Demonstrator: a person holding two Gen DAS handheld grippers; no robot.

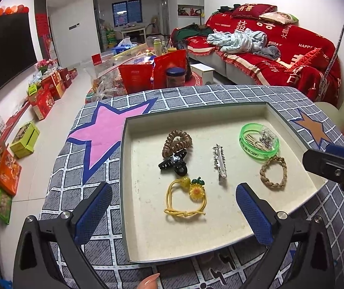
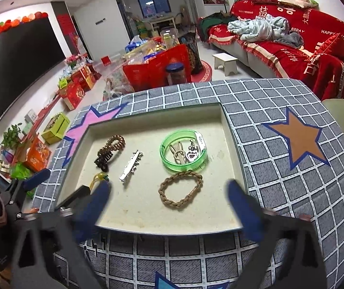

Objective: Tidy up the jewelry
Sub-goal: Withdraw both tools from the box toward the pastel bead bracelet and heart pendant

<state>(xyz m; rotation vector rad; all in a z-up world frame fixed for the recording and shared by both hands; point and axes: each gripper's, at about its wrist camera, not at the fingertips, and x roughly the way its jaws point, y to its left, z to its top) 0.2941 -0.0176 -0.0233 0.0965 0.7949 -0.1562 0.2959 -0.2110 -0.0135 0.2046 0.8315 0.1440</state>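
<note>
I am holding my left gripper (image 1: 173, 213) and my right gripper (image 2: 168, 201) low over the near edge of the tray (image 1: 196, 245), both sets of jaws standing wide apart and gripping nothing. No earlier sorting is showing, so I am judging this as the pause between picks. The jewelry is all lying loose on the tray floor: the yellow hair tie (image 1: 184, 201) with its sunflower charm is sitting between my left jaws, the braided bracelet (image 2: 180, 190) between my right ones. Further in are lying the black claw clip (image 1: 174, 162), the coiled hair tie (image 1: 176, 142), the silver clip (image 1: 219, 163) and the green bangle (image 1: 258, 143) ringing some small trinkets. Next I am needing to dip to the tray floor and close on one thin band; the claw clip is crowding the yellow tie. The tray is resting on the checked bench (image 2: 280, 149).
</note>
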